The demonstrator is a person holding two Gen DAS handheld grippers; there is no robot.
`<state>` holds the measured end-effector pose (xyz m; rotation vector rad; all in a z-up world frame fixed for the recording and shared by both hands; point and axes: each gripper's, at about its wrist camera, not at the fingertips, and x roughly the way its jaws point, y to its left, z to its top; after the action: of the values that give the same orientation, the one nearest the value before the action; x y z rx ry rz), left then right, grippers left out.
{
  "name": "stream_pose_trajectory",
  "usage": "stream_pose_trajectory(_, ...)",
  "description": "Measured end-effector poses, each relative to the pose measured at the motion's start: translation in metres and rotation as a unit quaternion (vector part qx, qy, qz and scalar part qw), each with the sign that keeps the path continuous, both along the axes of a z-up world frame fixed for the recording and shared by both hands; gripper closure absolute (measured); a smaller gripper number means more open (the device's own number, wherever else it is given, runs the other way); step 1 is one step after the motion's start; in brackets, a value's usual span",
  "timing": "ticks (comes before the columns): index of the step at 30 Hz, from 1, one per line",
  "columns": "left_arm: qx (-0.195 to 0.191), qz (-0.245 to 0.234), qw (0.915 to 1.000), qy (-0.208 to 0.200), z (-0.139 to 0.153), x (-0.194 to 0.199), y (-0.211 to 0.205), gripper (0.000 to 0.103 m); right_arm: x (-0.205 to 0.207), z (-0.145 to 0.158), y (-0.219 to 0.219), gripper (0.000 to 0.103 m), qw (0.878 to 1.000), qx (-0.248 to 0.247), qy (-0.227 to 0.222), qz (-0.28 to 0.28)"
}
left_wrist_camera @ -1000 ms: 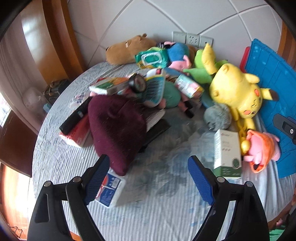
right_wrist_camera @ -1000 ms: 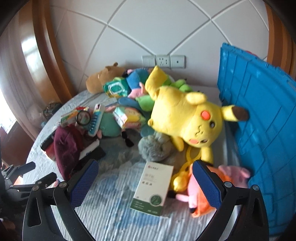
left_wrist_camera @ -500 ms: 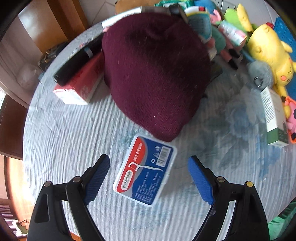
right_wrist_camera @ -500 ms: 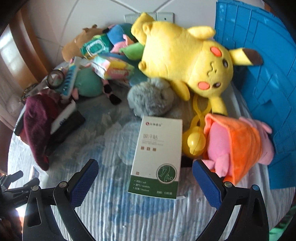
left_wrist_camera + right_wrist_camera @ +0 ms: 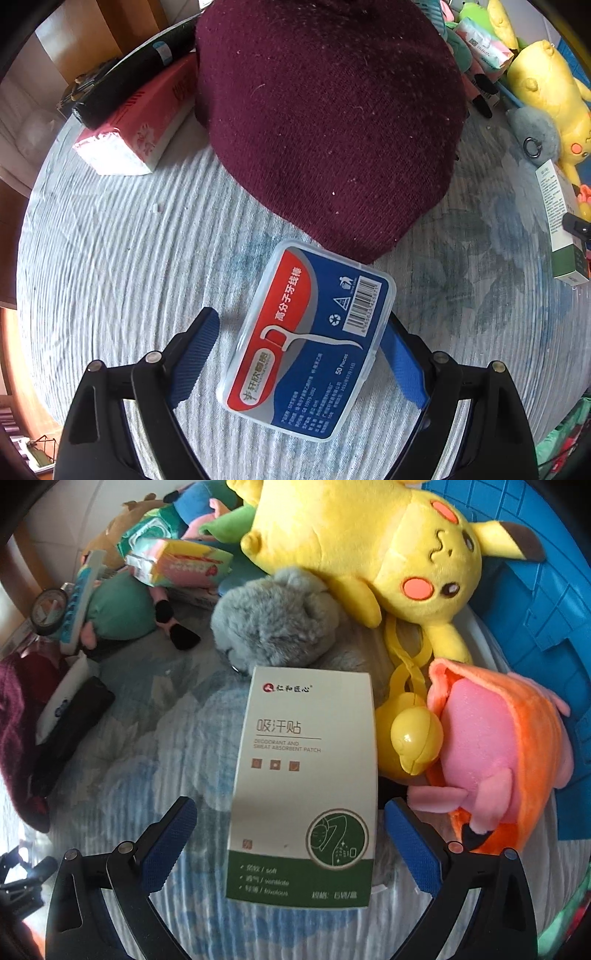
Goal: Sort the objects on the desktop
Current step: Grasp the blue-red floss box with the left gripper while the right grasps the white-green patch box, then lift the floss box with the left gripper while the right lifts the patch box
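The right gripper [image 5: 290, 843] hung with its jaws spread wide on either side of a white-and-green sweat patch box [image 5: 303, 786], neither pad touching it. The box lay flat on the counter [image 5: 147, 760]. Beyond it sat a grey furry plush [image 5: 277, 627], a yellow Pikachu plush [image 5: 369, 542] and a pink-and-orange plush [image 5: 498, 746].

Left gripper [image 5: 299, 354] dropped from a high look over the whole pile to low over the cloth; the floss-pick box [image 5: 308, 341], first half hidden ahead under the maroon hat [image 5: 328, 118], came to lie between its spread fingers. Right gripper [image 5: 290, 843] likewise descended and advanced; the white-and-green patch box [image 5: 304, 786], formerly well ahead, ended up between its wide-apart fingers.
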<state>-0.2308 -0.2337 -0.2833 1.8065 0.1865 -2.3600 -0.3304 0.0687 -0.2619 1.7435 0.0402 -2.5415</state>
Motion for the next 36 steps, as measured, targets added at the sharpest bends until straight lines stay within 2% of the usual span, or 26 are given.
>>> stream_pose_trajectory(8, 0.001, -0.010, 0.9999, 0.007, 0.002, 0.006, 0.008, 0.016, -0.007, -0.018, 0.007, 0.001, 1.000, -0.005, -0.015, -0.011)
stream_pose_trajectory(10, 0.002, -0.006, 0.9999, 0.012, 0.003, 0.006, 0.009, 0.019, -0.008, -0.019, 0.006, 0.001, 1.000, -0.006, -0.016, -0.008)
stream_pose_trajectory(12, 0.002, 0.000, 0.9999, 0.015, 0.006, 0.005, 0.009, 0.032, -0.009, -0.017, 0.005, 0.001, 1.000, -0.005, -0.014, -0.004)
stream_pose_trajectory(15, 0.001, 0.002, 0.9999, 0.016, 0.008, 0.005, 0.011, 0.035, -0.009, -0.015, 0.004, 0.001, 1.000, -0.005, -0.011, 0.001)
stream_pose_trajectory(17, 0.002, 0.003, 0.9999, 0.016, 0.011, 0.007, 0.014, 0.037, -0.010, -0.013, 0.003, 0.014, 1.000, -0.004, -0.009, 0.005)
stream_pose_trajectory(18, 0.003, 0.002, 0.9998, 0.018, 0.013, 0.007, 0.015, 0.040, -0.009, -0.012, 0.002, 0.025, 1.000, 0.003, -0.005, 0.009)
stream_pose_trajectory(19, 0.003, -0.001, 0.9998, 0.020, 0.016, 0.008, 0.017, 0.042, -0.008, -0.010, 0.000, 0.025, 1.000, 0.011, -0.002, 0.012)
stream_pose_trajectory(22, 0.002, -0.011, 0.9994, 0.031, 0.028, 0.007, 0.026, 0.042, -0.005, -0.008, -0.002, 0.025, 1.000, 0.004, -0.007, 0.023)
stream_pose_trajectory(29, 0.004, -0.040, 0.9972, 0.064, 0.059, 0.006, 0.052, 0.042, 0.013, 0.025, -0.007, 0.026, 0.999, -0.007, 0.019, 0.045)
stream_pose_trajectory(36, 0.005, -0.083, 0.9902, 0.112, 0.106, -0.009, 0.084, 0.042, 0.029, 0.069, 0.006, 0.026, 0.997, -0.027, 0.058, 0.052)
